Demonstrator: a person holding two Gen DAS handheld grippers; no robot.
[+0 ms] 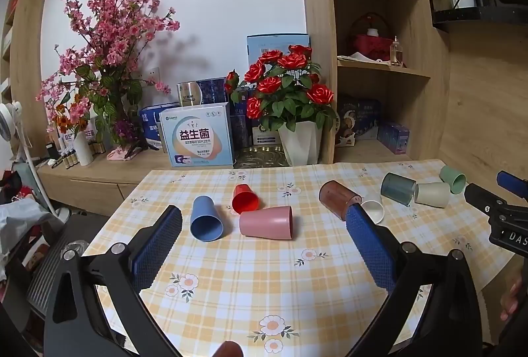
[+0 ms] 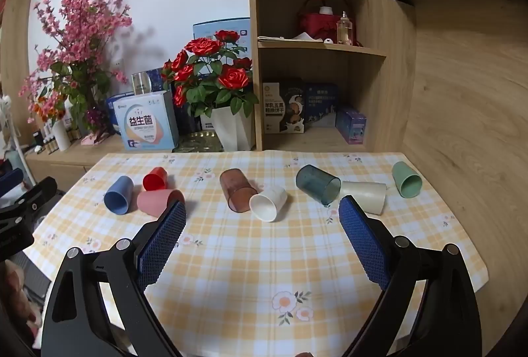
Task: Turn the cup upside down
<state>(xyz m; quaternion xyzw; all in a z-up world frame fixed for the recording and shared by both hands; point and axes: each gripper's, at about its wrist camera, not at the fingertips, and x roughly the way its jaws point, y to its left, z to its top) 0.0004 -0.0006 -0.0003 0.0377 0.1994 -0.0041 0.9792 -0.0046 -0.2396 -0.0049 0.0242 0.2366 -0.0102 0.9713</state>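
Risk: all eight cups lie on their sides on the checked surface (image 2: 231, 258), so any nudge rolls one, and the pink cup (image 1: 266, 221) touches the red cup (image 1: 245, 198) just behind it. Left gripper (image 1: 264, 225) jaws spread wide, empty, pink cup just ahead; right gripper (image 2: 262, 215) likewise spread, holding nothing, short of the white cup (image 2: 267, 203)

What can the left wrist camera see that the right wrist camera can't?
Only the left wrist view shows the white fan at the far left edge. Only the right wrist view shows the biscuit box in full on the bottom shelf. Both show the blue cup, the red cup, the pink cup and the rose pot, with every cup lying on its side.
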